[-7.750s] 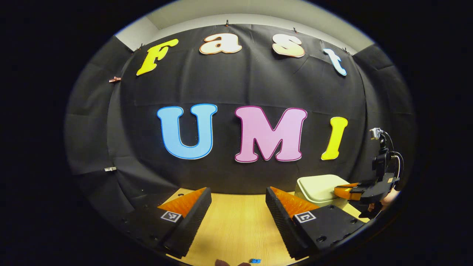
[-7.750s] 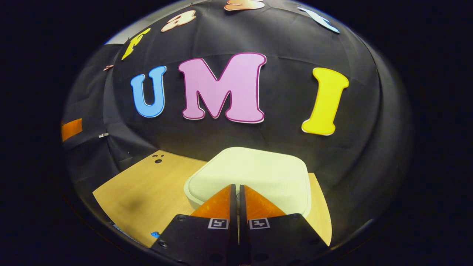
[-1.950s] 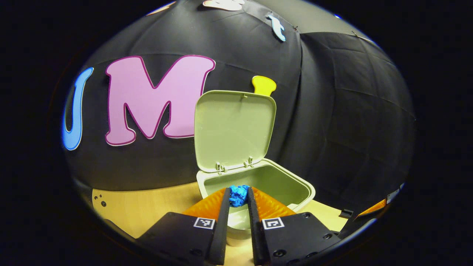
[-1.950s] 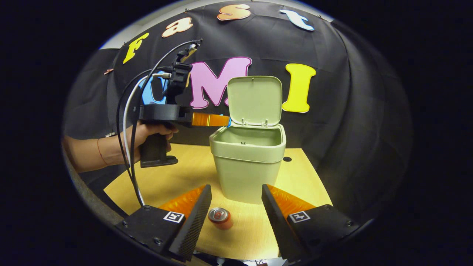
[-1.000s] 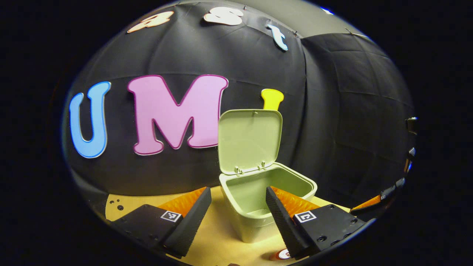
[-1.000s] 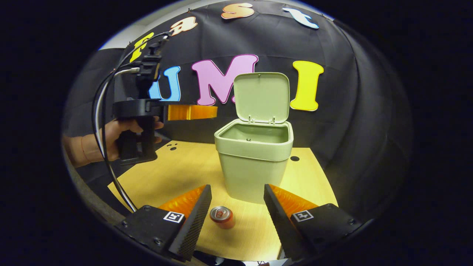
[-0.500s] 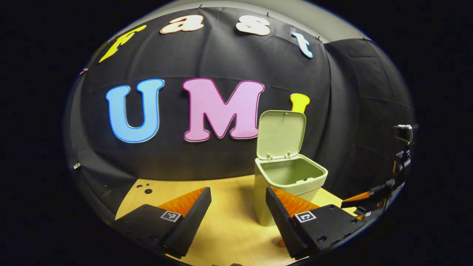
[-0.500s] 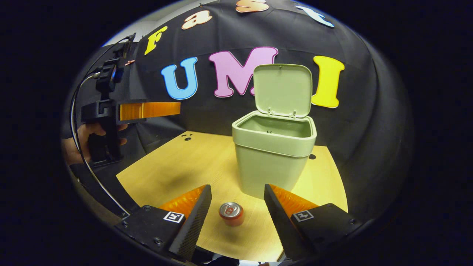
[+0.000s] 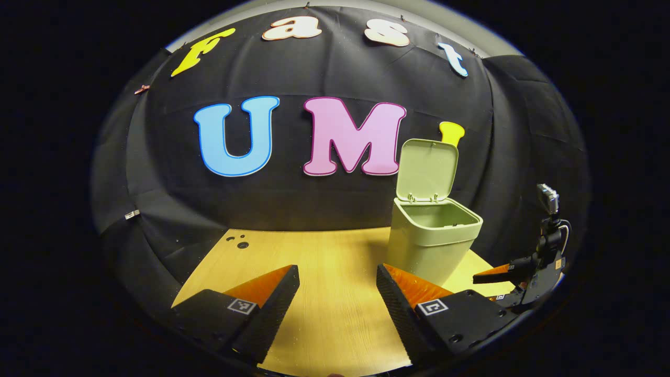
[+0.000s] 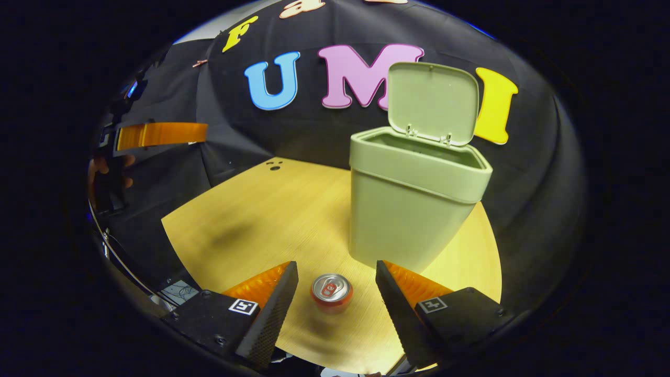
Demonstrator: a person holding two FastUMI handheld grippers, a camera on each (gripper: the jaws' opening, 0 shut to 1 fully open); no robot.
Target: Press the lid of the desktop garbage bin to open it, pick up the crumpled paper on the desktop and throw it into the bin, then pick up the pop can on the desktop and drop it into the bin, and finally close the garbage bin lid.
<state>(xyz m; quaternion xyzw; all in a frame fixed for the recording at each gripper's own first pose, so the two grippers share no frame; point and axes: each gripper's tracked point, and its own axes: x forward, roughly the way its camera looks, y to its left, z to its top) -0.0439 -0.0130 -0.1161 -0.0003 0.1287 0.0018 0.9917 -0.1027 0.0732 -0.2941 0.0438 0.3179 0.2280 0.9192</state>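
The pale green garbage bin [image 10: 408,209] stands on the wooden desktop [image 10: 272,209] with its lid [image 10: 432,102] swung up and back. A red pop can [image 10: 331,292] stands upright in front of the bin, between the fingers of my open right gripper [image 10: 335,272], which hovers above and around it without touching. In the left gripper view the bin [image 9: 432,238] sits to the right, lid [image 9: 426,170] raised. My left gripper [image 9: 337,275] is open and empty above the desktop [image 9: 314,262], left of the bin. The right gripper [image 9: 510,272] shows at the far right there.
The left gripper [image 10: 157,133], held by a hand [image 10: 99,170], shows at the far left of the right gripper view. Two small holes [image 10: 274,166] mark the desktop's far left corner. The desktop's front edge lies just under my right gripper.
My left gripper let the blue crumpled paper go over the bin, opened, and drew back leftward. My right gripper has sunk lower and closer, so the can now sits between its fingers.
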